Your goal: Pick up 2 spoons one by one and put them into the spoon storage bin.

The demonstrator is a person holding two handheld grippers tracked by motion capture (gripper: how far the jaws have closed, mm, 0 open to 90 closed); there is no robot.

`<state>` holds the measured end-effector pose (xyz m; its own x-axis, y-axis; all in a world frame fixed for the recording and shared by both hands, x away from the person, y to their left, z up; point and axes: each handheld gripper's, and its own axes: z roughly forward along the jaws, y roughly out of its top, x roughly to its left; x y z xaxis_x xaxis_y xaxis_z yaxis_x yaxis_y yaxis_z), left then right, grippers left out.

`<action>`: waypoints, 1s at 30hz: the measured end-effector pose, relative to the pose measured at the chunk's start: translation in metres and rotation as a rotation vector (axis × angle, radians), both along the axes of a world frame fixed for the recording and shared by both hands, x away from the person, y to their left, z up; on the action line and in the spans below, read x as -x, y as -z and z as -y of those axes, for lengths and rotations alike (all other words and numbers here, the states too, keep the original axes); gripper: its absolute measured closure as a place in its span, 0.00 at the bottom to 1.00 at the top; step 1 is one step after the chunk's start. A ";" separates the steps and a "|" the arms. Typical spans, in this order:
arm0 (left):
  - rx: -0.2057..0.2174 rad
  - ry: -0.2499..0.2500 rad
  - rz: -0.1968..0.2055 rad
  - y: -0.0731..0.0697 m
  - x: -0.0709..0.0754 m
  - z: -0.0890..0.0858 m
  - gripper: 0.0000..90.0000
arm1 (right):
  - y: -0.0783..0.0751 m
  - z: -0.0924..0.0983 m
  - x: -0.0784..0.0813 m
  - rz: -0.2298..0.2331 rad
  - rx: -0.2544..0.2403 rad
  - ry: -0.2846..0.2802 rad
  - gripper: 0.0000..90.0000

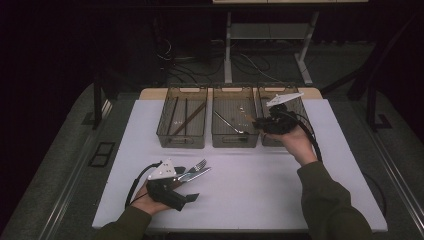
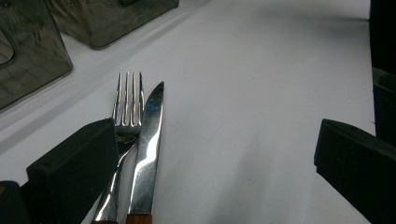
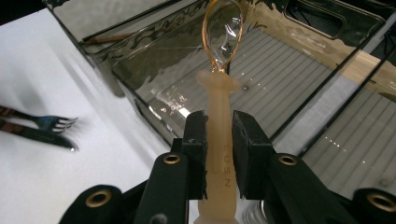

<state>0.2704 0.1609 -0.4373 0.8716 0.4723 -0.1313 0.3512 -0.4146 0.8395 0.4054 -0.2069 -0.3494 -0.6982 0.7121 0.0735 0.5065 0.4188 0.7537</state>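
Your right hand-held gripper (image 3: 219, 140) pinches the spoon (image 3: 219, 135) over the bin (image 3: 299, 84); a slack grip could drop it outside.

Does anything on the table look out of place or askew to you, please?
Nothing stands out: the fork and knife lie neatly side by side on the white table, and the three bins stand in a straight row.

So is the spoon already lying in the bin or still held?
Held: the right gripper is clamped on the spoon handle, its bowl raised over the bin, not resting on the floor.
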 end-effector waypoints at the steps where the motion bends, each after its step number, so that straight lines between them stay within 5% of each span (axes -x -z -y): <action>1: 0.002 0.001 -0.002 0.000 0.000 0.000 0.00 | 0.000 -0.002 -0.002 -0.002 0.001 0.002 0.84; 16: 0.012 0.014 0.010 0.000 0.000 -0.001 0.00 | 0.006 -0.023 -0.037 -0.006 0.002 0.035 0.84; 30: 0.007 0.028 0.016 -0.001 0.000 -0.001 0.00 | 0.030 -0.045 -0.054 -0.055 0.094 0.041 0.83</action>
<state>0.2702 0.1614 -0.4359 0.8863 0.4472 -0.1208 0.3265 -0.4182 0.8476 0.4590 -0.1622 -0.3797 -0.6651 0.7456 0.0422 0.5641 0.4647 0.6825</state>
